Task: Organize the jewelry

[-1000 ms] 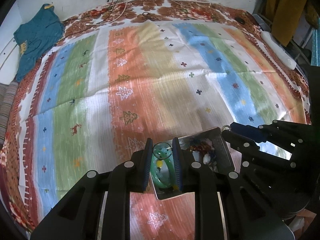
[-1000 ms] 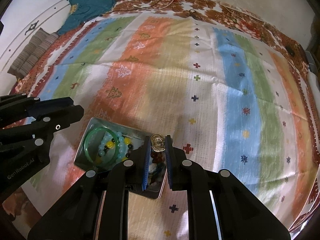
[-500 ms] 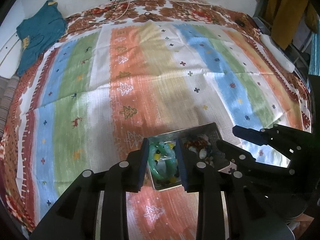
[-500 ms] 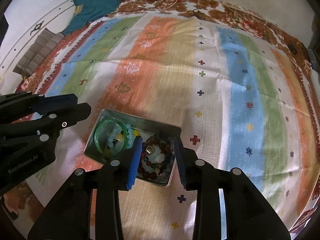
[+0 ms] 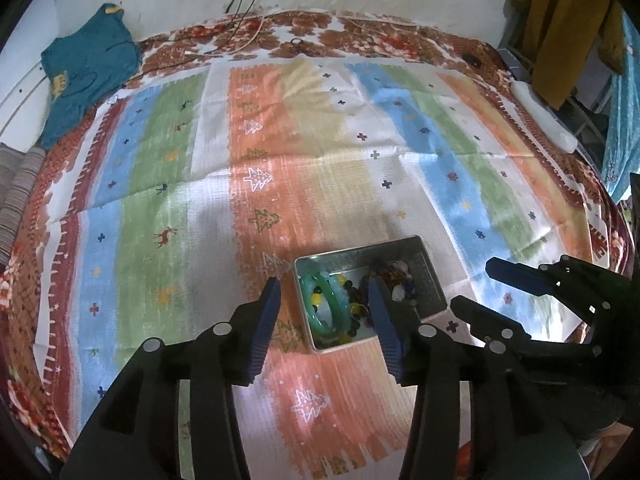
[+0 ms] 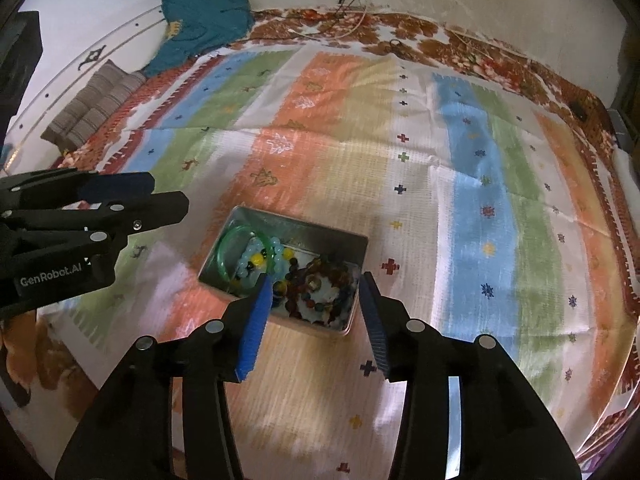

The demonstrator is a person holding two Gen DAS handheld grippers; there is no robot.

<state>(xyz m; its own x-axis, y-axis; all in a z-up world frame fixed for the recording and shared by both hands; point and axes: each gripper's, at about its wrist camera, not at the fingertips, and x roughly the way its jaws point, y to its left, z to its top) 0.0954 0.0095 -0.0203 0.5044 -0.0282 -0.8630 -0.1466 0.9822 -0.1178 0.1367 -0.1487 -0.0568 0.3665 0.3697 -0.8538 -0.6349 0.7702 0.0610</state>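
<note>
A small metal tin (image 5: pixel 430 276) (image 6: pixel 356 248) sits on the striped cloth. Inside lie a green bangle (image 5: pixel 326 308) (image 6: pixel 232 252), a pale blue and yellow bead bracelet (image 6: pixel 276 254), a dark bead bracelet (image 6: pixel 320 292) and a gold ring (image 6: pixel 313 282). My left gripper (image 5: pixel 326 322) is open and empty, raised just short of the tin's near left part. My right gripper (image 6: pixel 318 308) is open and empty above the tin's near right part. Each gripper also shows in the other view: the right (image 5: pixel 532 292), the left (image 6: pixel 120 208).
The striped cloth (image 5: pixel 320 152) covers a bed with a brown floral sheet. A teal shirt (image 5: pixel 84 68) lies at the far left corner, cables (image 5: pixel 248 32) at the far edge, a striped folded cloth (image 6: pixel 92 108) at the left, a white object (image 5: pixel 544 116) at the right edge.
My left gripper let go of the green bangle and my right gripper let go of the gold ring, both into the tin. Both grippers opened wide and drew back and up.
</note>
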